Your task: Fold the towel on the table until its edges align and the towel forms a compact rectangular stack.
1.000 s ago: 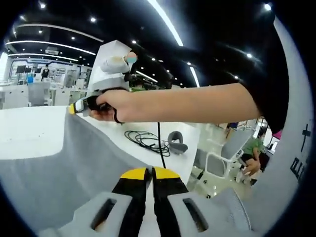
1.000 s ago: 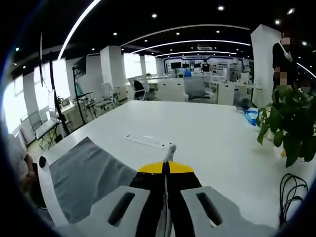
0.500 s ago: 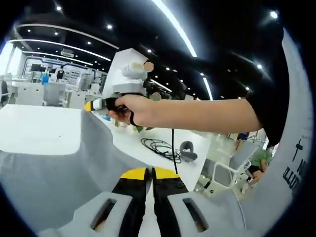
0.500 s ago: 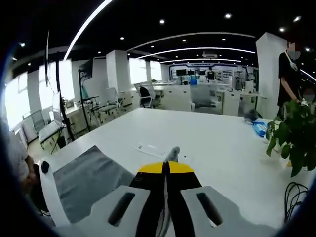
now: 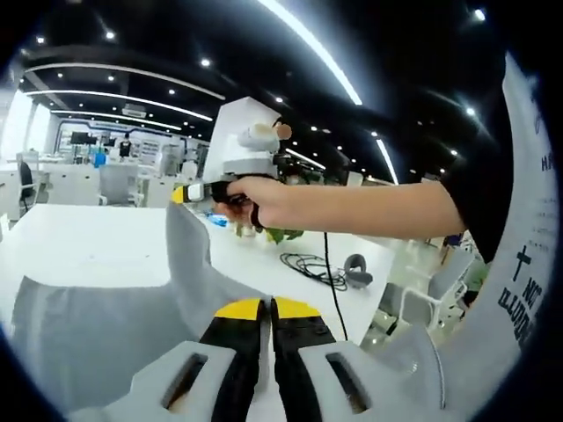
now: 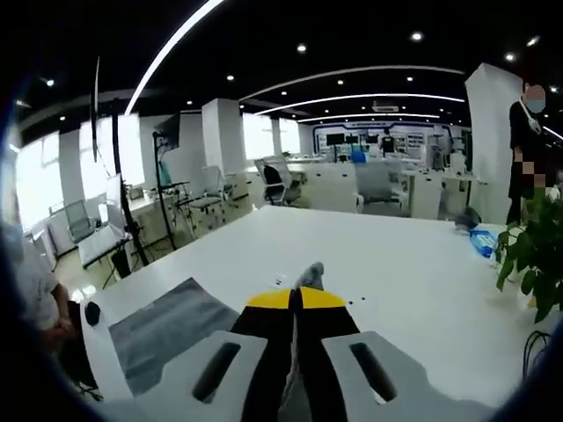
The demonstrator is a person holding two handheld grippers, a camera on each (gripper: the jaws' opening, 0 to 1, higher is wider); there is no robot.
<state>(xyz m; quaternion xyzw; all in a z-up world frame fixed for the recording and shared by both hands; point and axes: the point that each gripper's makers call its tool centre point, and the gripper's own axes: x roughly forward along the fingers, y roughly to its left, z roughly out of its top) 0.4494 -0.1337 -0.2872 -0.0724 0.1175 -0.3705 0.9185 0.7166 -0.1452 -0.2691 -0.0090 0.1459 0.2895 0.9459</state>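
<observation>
The grey towel (image 5: 106, 325) hangs in the air, stretched between both grippers, with its lower part spread on the white table (image 5: 97, 251) below and to the left of the left gripper's jaws. The left gripper (image 5: 266, 307) has its yellow-tipped jaws pressed together on the cloth right at their tips. Up ahead and slightly left of those jaws, the right gripper (image 5: 182, 193) pinches a raised corner, a hand (image 5: 264, 195) wrapped around its handle. In the right gripper view, the jaws of the right gripper (image 6: 295, 299) are closed tight, a nub of towel (image 6: 310, 274) poking out just past the tips; more grey cloth lies down-left of them. A black cable (image 5: 312, 266) coils on the table to the right, a leafy plant (image 6: 537, 255) at far right.
</observation>
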